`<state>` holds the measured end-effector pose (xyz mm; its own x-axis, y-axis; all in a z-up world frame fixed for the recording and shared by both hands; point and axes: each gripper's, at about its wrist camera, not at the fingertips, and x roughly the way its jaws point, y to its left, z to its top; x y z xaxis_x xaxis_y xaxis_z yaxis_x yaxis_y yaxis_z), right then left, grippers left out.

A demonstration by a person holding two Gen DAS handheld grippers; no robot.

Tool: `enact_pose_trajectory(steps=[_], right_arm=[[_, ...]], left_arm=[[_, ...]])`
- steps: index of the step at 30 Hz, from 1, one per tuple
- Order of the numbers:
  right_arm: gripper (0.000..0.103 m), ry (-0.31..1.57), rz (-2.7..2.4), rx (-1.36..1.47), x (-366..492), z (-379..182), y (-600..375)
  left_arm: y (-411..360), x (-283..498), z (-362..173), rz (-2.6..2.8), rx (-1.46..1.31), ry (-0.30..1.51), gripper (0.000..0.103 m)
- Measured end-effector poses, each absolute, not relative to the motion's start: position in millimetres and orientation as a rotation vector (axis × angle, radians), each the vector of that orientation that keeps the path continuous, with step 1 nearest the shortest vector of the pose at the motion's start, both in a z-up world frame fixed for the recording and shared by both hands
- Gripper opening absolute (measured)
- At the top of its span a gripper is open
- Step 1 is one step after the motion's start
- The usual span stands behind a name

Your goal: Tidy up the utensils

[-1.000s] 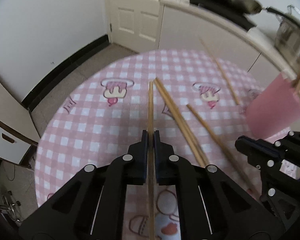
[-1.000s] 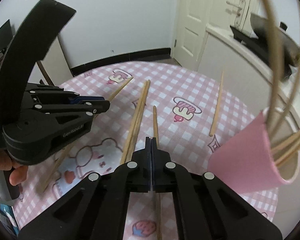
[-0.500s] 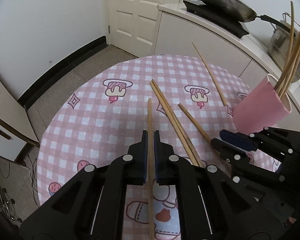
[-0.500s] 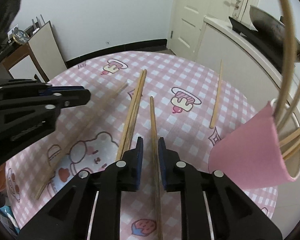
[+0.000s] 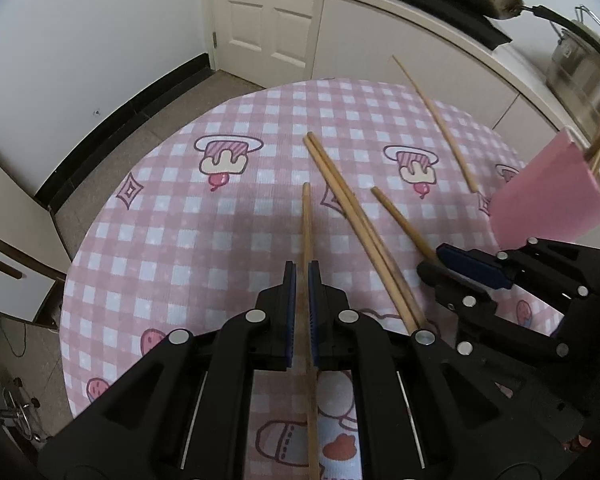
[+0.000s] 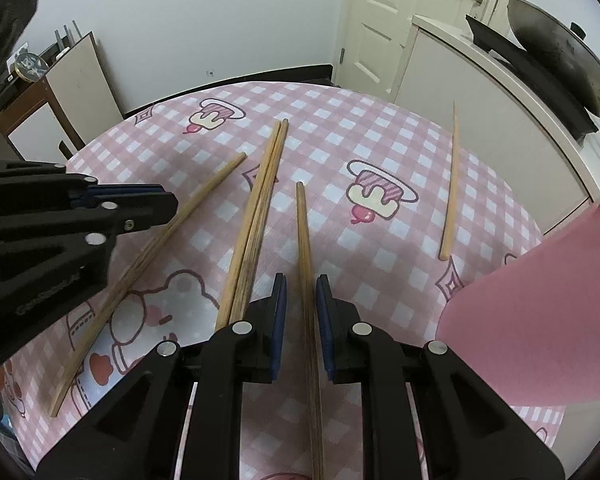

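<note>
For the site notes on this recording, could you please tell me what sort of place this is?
Most likely a home kitchen with a dining table: a wok sits on a cooker on a white counter, a steel pot stands nearby, and chopsticks lie on a pink checked tablecloth.

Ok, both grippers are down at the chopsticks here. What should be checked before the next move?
1. Left gripper shut on the left chopstick: ok.
2. Right chopstick lies between the right gripper jaws: ok.
3. Right gripper's grip: not ok. Its jaws have just been closing, but gaps show either side of the stick.
4. Chopstick pair lies outside those jaws: ok.
5. Left chopstick lifted off the tablecloth: cannot tell.
6. Room left in the pink cup: cannot tell.
</note>
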<state>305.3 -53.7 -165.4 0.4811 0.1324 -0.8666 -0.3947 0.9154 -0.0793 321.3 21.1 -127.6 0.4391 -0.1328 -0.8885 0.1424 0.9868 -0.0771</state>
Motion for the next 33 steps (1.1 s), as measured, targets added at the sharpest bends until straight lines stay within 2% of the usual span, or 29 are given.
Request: enact_pose_trajectory(steps=[2, 12, 14, 16, 18, 24, 26, 27, 33], right_arm=[[0.006, 1.02, 0.336, -0.279, 305.3, -165.6, -53.5], [0.006, 1.016, 0.348, -0.27, 304.2, -166.0, -55.9], [0.006, 1.016, 0.348, -0.269, 304.1, -166.1, -56.0], [0.006, 1.016, 0.348, -0.269, 303.9, -166.2, -56.0], [0.006, 1.015, 0.348, -0.273, 303.3, -166.4, -56.1], [0.006, 1.015, 0.346, -0.273, 303.7, -166.7, -56.1], [0.006, 1.015, 0.348, -0.273, 303.6, -166.9, -56.0], [0.005, 1.014, 0.348, -0.275, 303.2, -167.0, -56.0], [0.005, 1.006, 0.362, -0.269, 297.5, -164.4, -55.5]], left_arm=[[19.2, 324.0, -131.5, -0.17, 0.018, 1.119, 0.007], [10.5, 326.2, -134.2, -0.176, 0.06, 1.139, 0.007], [11.5, 325.9, -134.7, -0.178, 0.057, 1.145, 0.014], [11.8, 325.7, -135.4, -0.178, 0.041, 1.149, 0.038], [11.4, 324.6, -134.2, -0.167, 0.06, 1.132, 0.04], [10.4, 329.9, -141.3, -0.161, 0.064, 1.147, 0.037], [9.5, 332.1, -141.4, -0.151, 0.076, 1.134, 0.024], [8.8, 333.1, -141.9, -0.147, 0.088, 1.121, 0.008], [16.8, 330.2, -139.8, -0.156, 0.024, 1.088, 0.006]])
